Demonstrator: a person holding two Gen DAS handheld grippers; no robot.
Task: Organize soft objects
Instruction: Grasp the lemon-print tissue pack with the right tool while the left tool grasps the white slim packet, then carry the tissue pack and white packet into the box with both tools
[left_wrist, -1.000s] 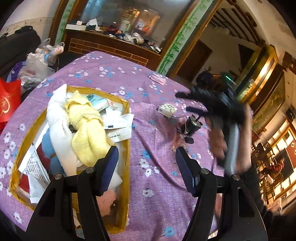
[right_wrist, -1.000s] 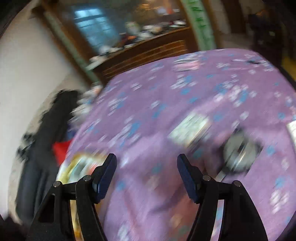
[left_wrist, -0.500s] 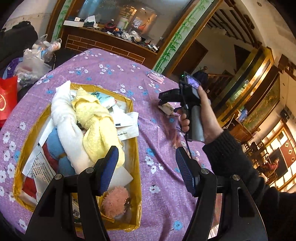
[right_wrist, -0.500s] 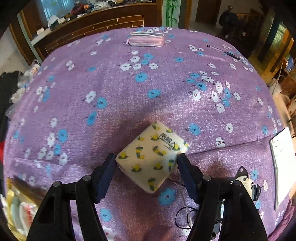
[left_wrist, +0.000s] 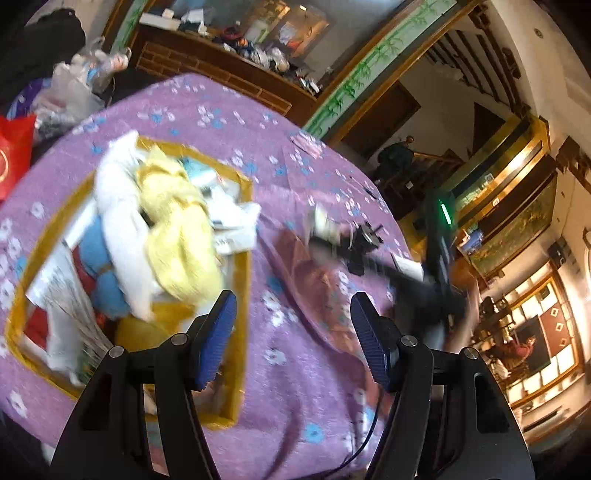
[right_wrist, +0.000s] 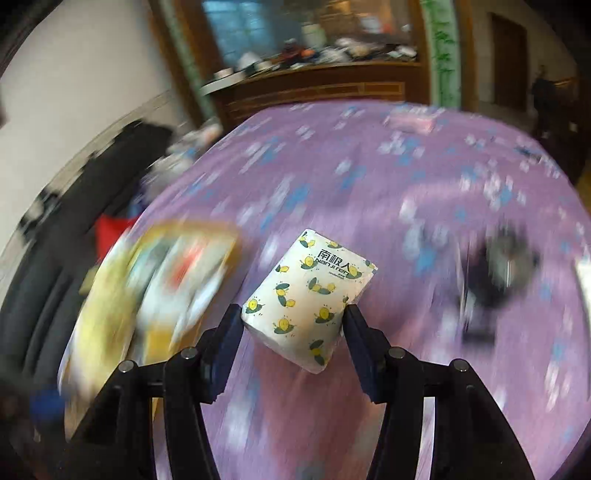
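- Right gripper (right_wrist: 293, 321) fingers, empty 1 second ago, are closing on the tissue pack (right_wrist: 308, 295), now lifted off the cloth.
- Left gripper (left_wrist: 291, 332) hangs open, empty, at lower centre.
- Box (left_wrist: 240, 280) at left likely comes next.

White tissue pack (right_wrist: 312, 293) (yellow snail print), tilted, above the purple tablecloth (right_wrist: 406, 192).

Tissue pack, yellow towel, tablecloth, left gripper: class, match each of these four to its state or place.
Things:
1. tissue pack
2. yellow towel
3. tablecloth
4. left gripper

States:
A. purple with flowers
B. jaws apart, nothing between them
C. lying in the gold-edged box
D. between the closing jaws of the right gripper

Pairs: 1-D, 2-C, 3-A, 4-B
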